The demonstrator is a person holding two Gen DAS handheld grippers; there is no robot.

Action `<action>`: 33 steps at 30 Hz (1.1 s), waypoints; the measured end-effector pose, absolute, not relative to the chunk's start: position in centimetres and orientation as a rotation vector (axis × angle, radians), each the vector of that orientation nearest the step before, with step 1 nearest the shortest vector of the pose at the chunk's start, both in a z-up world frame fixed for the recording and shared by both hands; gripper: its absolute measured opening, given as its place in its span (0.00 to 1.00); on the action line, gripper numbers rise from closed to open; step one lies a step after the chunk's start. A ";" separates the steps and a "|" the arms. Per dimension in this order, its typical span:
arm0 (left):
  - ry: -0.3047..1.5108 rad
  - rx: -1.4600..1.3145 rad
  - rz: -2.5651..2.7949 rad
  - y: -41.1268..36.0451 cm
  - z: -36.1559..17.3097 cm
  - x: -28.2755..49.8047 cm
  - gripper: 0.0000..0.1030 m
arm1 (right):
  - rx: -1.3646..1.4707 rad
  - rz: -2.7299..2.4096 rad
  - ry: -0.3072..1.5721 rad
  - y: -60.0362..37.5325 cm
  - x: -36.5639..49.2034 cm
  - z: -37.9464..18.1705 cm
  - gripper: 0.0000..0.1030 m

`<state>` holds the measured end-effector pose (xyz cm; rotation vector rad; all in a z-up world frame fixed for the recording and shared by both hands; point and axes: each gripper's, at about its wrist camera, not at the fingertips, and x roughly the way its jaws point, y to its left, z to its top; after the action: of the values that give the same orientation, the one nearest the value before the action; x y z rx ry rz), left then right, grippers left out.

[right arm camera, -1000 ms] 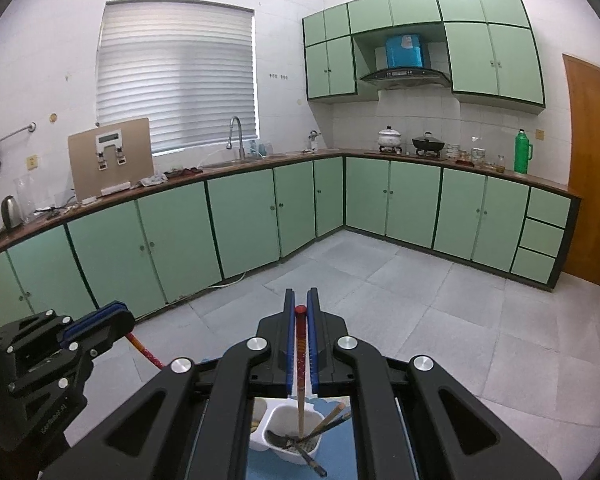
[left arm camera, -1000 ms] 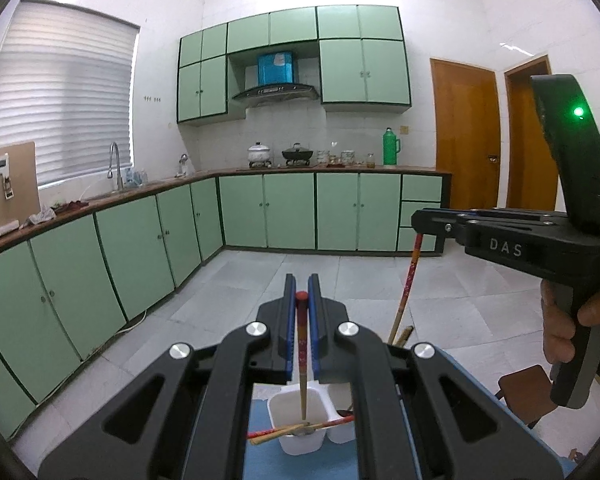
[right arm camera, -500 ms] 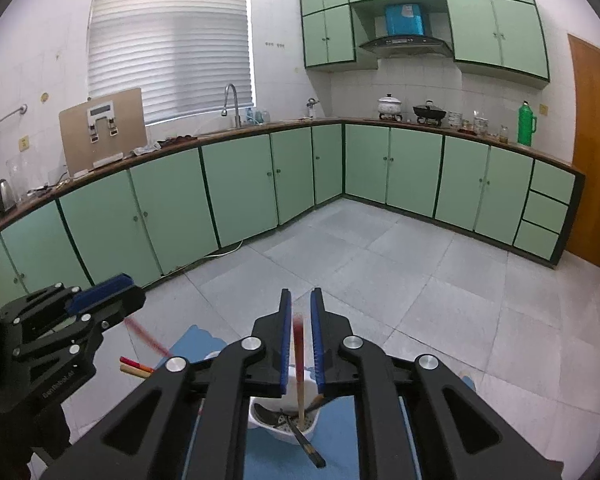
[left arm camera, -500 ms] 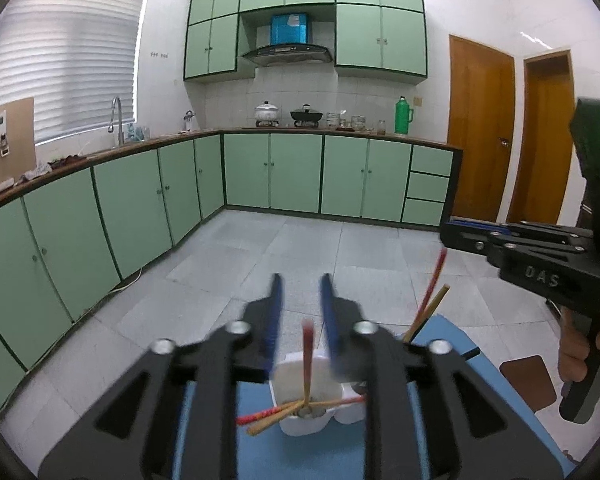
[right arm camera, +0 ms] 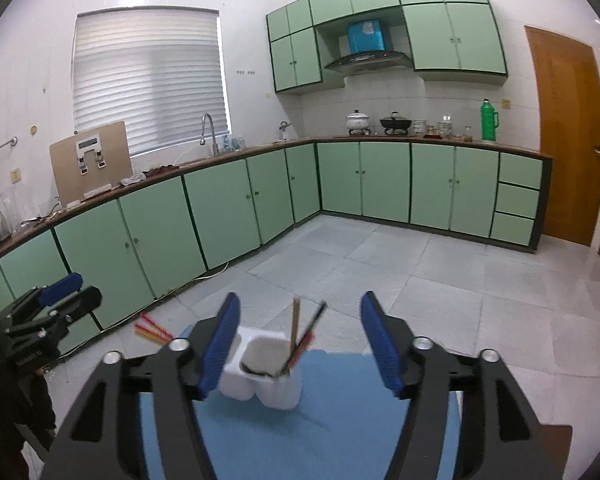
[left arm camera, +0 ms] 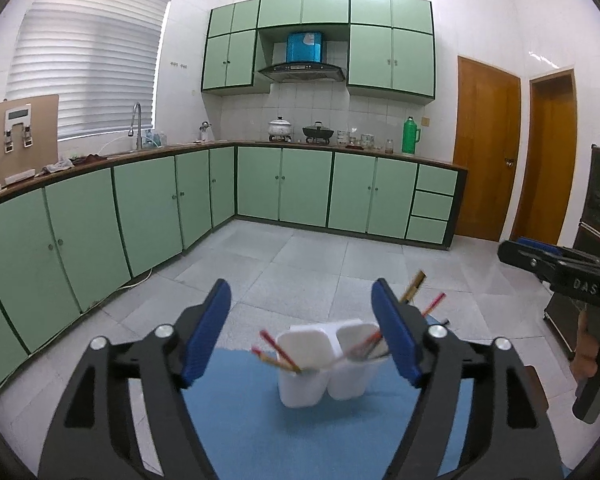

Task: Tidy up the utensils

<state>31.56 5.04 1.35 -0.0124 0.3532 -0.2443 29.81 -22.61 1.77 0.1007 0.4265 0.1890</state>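
A white two-cup holder stands on a blue mat. Red chopsticks lean out of its left cup. More chopsticks lean out of its right cup, partly hidden behind my right finger pad. My left gripper is just short of the holder, its jaws opening with nothing between them. In the right wrist view the holder carries a tan and a dark chopstick. There my right gripper faces it, jaws opening and empty. Red chopsticks poke out to the left.
The other gripper shows at each view's edge: the right gripper with a hand below it, and the left gripper. Green cabinets line the tiled floor. Wooden doors are at the right.
Both grippers went from shut on a red chopstick to wide open. The chopsticks dropped into the cups. Both grippers sank toward the holder.
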 end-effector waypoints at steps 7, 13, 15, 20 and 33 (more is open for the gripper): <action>0.384 -0.027 -0.215 5.0 -0.8 26.0 0.87 | 0.121 0.160 0.457 -23.2 24.4 -0.8 0.87; 0.424 -0.026 -0.175 5.3 -2.5 22.0 0.92 | 0.080 0.157 0.478 -22.4 20.1 -2.5 0.94; 0.433 -0.032 -0.178 5.5 -2.7 20.8 0.92 | 0.075 0.164 0.479 -22.0 18.9 -2.7 0.94; 0.445 -0.041 -0.178 5.6 -2.8 18.3 0.93 | 0.076 0.176 0.474 -21.5 16.6 -2.7 0.94; 0.422 -0.026 -0.195 5.1 -1.6 13.1 0.93 | 0.120 0.198 0.472 -21.4 12.7 -2.3 0.94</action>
<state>13.09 5.12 -1.58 -0.0263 0.4215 -0.1951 12.67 -21.38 -2.28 0.1202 0.4716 0.1978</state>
